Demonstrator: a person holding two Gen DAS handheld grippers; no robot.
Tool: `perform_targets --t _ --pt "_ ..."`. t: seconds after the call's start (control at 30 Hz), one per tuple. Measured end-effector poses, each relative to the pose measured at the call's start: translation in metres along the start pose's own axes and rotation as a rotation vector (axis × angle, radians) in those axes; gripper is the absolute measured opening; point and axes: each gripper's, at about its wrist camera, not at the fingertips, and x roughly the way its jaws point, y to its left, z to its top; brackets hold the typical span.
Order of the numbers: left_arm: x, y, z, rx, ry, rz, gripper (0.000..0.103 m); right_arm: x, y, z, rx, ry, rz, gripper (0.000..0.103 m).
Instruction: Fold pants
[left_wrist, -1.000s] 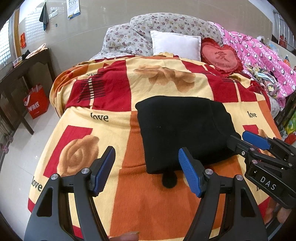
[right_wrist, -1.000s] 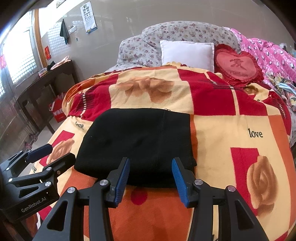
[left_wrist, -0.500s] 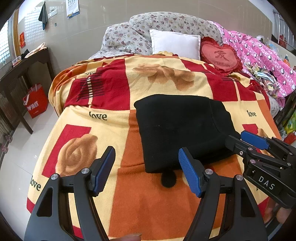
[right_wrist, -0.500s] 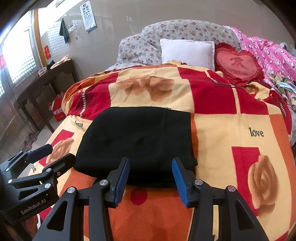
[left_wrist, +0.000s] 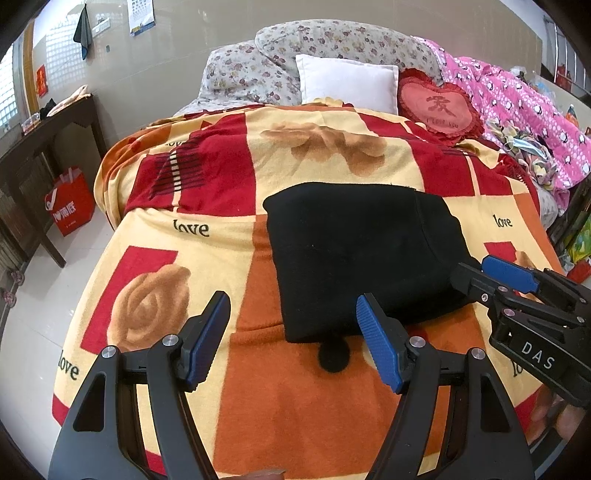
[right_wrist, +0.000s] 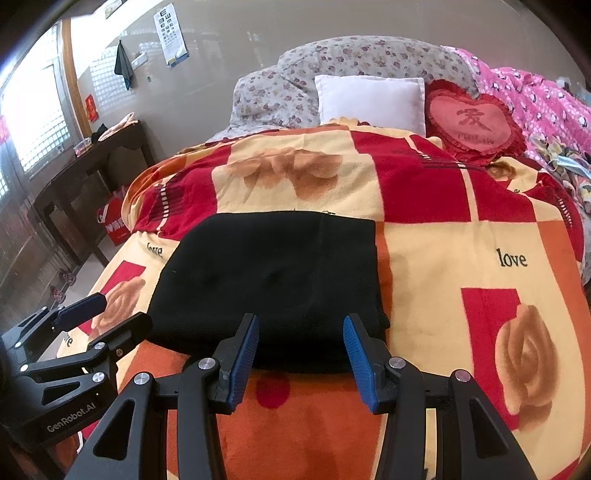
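Note:
The black pants (left_wrist: 362, 254) lie folded into a flat rectangle on the red, yellow and orange blanket (left_wrist: 221, 192); they also show in the right wrist view (right_wrist: 273, 280). My left gripper (left_wrist: 293, 334) is open and empty, held above the blanket at the fold's near left corner. My right gripper (right_wrist: 300, 349) is open and empty, just short of the fold's near edge. Each gripper shows in the other's view: the right one at the fold's right side (left_wrist: 495, 277), the left one at its left side (right_wrist: 107, 317).
A white pillow (left_wrist: 347, 83), a floral pillow (left_wrist: 332, 40), a red heart cushion (left_wrist: 441, 107) and pink bedding (left_wrist: 517, 99) lie at the bed's head and right. A dark wooden table (left_wrist: 40, 147) and a red bag (left_wrist: 70, 206) stand on the floor at left.
Both grippers have drawn back slightly from the folded pants, staying open. The pants have not moved.

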Motion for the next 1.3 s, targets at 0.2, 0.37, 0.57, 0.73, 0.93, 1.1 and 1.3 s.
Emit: perform_targets --t 0.2,0.37,0.57,0.73,0.93,1.1,1.3 --pt "0.0004 -0.0005 -0.0005 -0.002 0.001 -0.002 0.071 0.0016 0.0 -0.0007 0.001 0.007 0.004 0.046" --pt "0.0011 -0.0013 -0.0011 0.003 0.004 -0.001 0.071 0.0032 0.0001 -0.0009 -0.001 0.011 0.006 0.046" --pt "0.003 -0.0017 -0.0029 -0.004 0.01 -0.003 0.071 0.0061 0.002 -0.0013 -0.007 0.02 0.008 0.046" --pt "0.0043 -0.0015 -0.0032 -0.002 0.014 -0.003 0.071 0.0067 0.0021 -0.0011 -0.007 0.023 0.009 0.046" --pt "0.0044 -0.0014 -0.0031 -0.002 0.017 -0.003 0.071 0.0091 0.0035 -0.0024 -0.01 0.028 0.012 0.046" --pt "0.0045 -0.0014 -0.0026 0.0 0.017 -0.004 0.071 0.0094 0.0037 -0.0027 -0.011 0.03 0.013 0.046" --pt "0.0046 -0.0037 -0.0036 0.006 0.007 -0.009 0.071 0.0087 0.0001 -0.0034 -0.01 0.026 0.014 0.046"
